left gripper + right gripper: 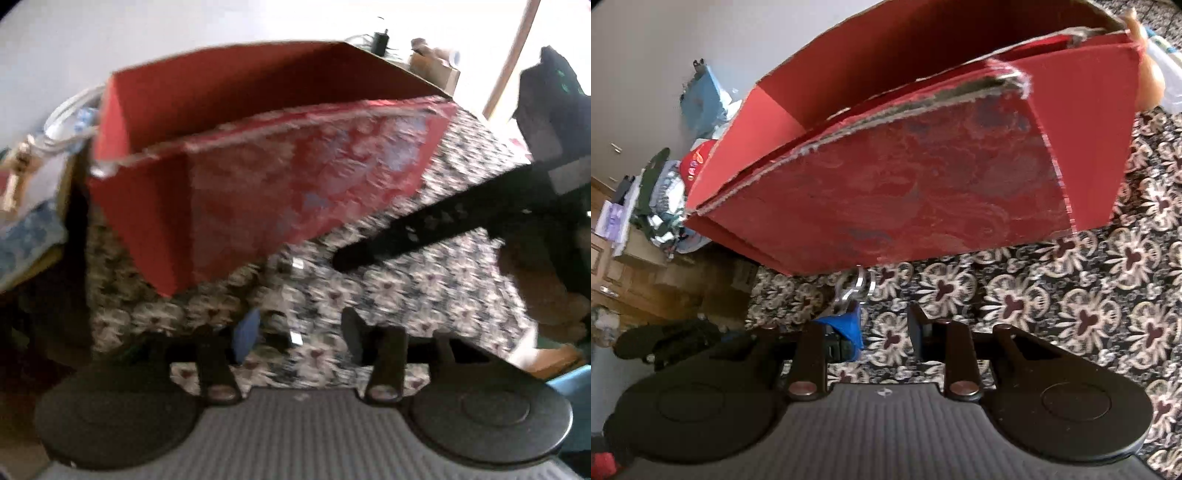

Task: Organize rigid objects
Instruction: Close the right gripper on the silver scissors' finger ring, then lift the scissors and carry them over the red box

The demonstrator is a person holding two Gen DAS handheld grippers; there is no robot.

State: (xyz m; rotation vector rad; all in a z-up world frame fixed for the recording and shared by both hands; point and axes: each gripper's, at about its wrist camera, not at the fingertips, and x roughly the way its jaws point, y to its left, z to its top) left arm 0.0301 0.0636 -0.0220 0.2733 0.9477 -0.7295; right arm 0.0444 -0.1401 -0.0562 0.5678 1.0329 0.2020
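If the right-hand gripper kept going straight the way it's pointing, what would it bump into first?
Most likely the near side of the red box, which fills the view just ahead of the right gripper. A small metal piece hangs between them and might touch first; depth is hard to judge.

Blurred view. Open red box [266, 177] on a floral-clothed table [424, 288], patterned side facing the left tool [299, 332]; tool's jaws apart, nothing between. Right tool's dark finger [424, 232] reaching in from the right.
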